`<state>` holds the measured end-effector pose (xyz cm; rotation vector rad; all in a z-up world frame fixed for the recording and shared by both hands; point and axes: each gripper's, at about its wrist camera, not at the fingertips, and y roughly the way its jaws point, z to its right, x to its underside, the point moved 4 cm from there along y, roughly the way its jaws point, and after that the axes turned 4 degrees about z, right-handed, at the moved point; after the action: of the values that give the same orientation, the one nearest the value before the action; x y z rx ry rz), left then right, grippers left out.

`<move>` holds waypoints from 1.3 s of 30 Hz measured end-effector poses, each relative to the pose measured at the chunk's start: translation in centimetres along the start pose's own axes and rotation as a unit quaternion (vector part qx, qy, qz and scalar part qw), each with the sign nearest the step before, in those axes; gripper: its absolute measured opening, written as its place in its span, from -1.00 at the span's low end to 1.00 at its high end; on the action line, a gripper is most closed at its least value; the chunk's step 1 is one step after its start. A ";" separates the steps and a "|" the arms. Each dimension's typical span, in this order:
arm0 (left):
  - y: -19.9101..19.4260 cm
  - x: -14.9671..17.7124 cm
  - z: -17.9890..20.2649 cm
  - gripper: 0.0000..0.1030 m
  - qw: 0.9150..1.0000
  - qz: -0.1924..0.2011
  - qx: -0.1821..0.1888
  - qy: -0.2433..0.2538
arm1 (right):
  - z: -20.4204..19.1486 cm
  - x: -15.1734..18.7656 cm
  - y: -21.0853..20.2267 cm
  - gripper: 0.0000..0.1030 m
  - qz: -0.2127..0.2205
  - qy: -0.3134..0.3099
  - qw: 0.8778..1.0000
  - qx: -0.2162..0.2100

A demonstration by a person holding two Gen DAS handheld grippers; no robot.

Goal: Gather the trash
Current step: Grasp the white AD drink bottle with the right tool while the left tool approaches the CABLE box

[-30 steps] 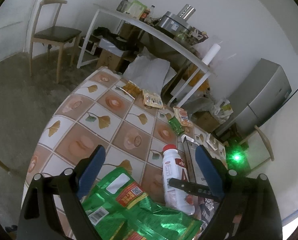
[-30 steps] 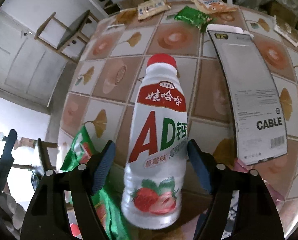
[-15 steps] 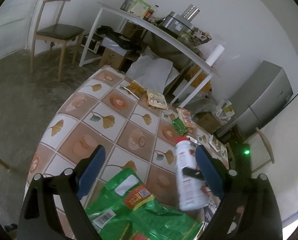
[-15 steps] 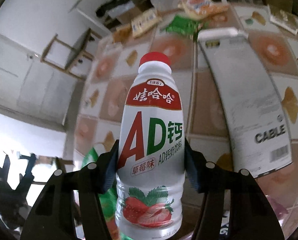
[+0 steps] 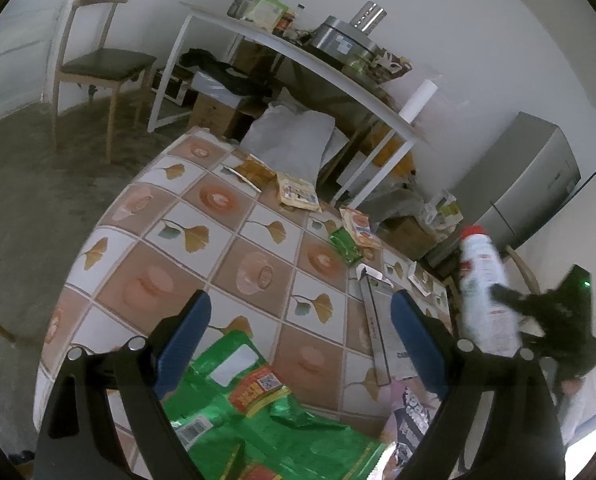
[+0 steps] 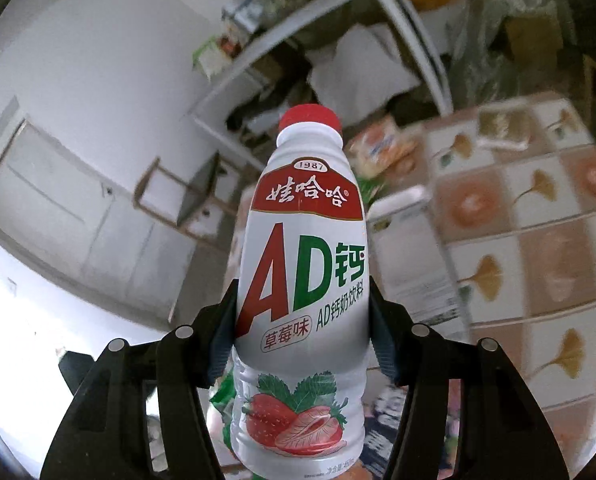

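my right gripper (image 6: 302, 312) was clamped on the strawberry milk bottle (image 6: 302, 280), its long axis running forward along my fingers, red cap away, clear of the tablecloth (image 5: 257, 240); my left gripper (image 5: 302, 332) hung with jaws apart over the green snack bag (image 5: 257, 420).

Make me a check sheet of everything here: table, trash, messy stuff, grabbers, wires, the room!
Surface: tiled-pattern table, mostly bare.
Job's things: white drink bottle with red cap, lifted off the table; green bag; small wrappers.
Clutter: flat package marked CABLE.
Grippers: right gripper shut on the bottle; left gripper open, empty, above the green bag.
Cables: nothing seen.
Surroundings: chair, white shelf, grey fridge.
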<state>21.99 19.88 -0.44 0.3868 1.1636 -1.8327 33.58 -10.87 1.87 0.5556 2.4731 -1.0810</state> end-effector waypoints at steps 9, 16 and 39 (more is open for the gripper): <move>1.0 0.6 1.8 0.72 1.000 -0.009 0.013 0.004 | 6.7 0.9 -6.6 0.07 0.019 0.008 0.997 0.074; 1.3 1.1 3.0 0.72 1.000 -0.014 0.015 0.012 | 12.1 5.1 -6.0 0.07 -0.031 0.034 0.990 0.130; 0.8 1.2 7.5 0.72 0.999 -0.008 0.012 0.053 | 15.7 8.1 -3.8 0.07 -0.066 0.039 0.987 0.141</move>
<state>23.45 12.80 2.14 0.4942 1.2199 -1.8607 27.74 -23.47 -9.75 0.5296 2.4674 -1.5024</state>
